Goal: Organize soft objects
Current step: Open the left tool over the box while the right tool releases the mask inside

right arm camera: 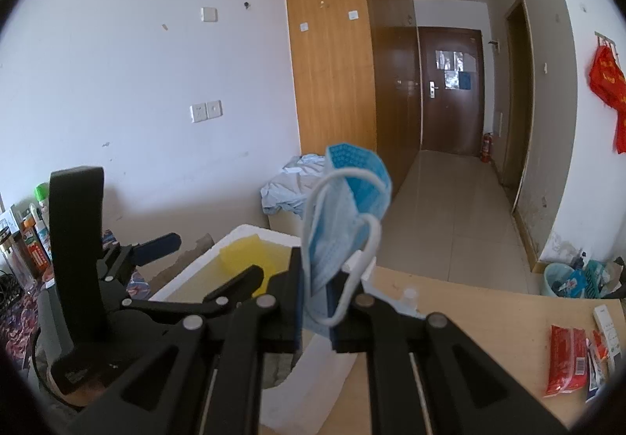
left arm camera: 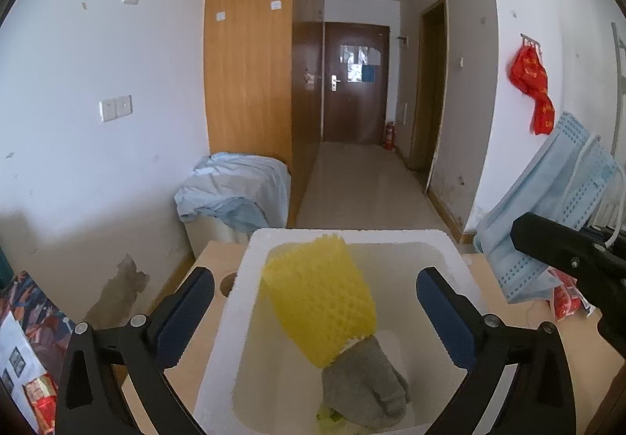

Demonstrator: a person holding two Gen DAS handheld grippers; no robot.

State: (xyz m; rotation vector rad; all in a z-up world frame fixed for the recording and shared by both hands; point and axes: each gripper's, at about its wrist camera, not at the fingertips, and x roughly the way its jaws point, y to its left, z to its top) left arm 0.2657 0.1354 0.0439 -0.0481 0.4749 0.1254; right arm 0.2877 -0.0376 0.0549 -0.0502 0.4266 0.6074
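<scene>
Over the white foam box (left arm camera: 438, 239) on the table (right arm camera: 469, 302), the left tongs (left arm camera: 317, 302) stand wide, with the yellow foam net (left arm camera: 319, 298) lying free between them, propped on a grey sock (left arm camera: 364, 388) inside the box. The right tongs (right arm camera: 317, 302) are clamped narrowly on a blue face mask (right arm camera: 344, 208) raised beside the box. It looks light, limp and floppy; pinching its pleated body seems safer than its loops.

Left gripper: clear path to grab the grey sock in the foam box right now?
Probably not cleanly. The left gripper is open over the foam box, but the yellow foam net lies across the grey sock, covering its upper end.
</scene>
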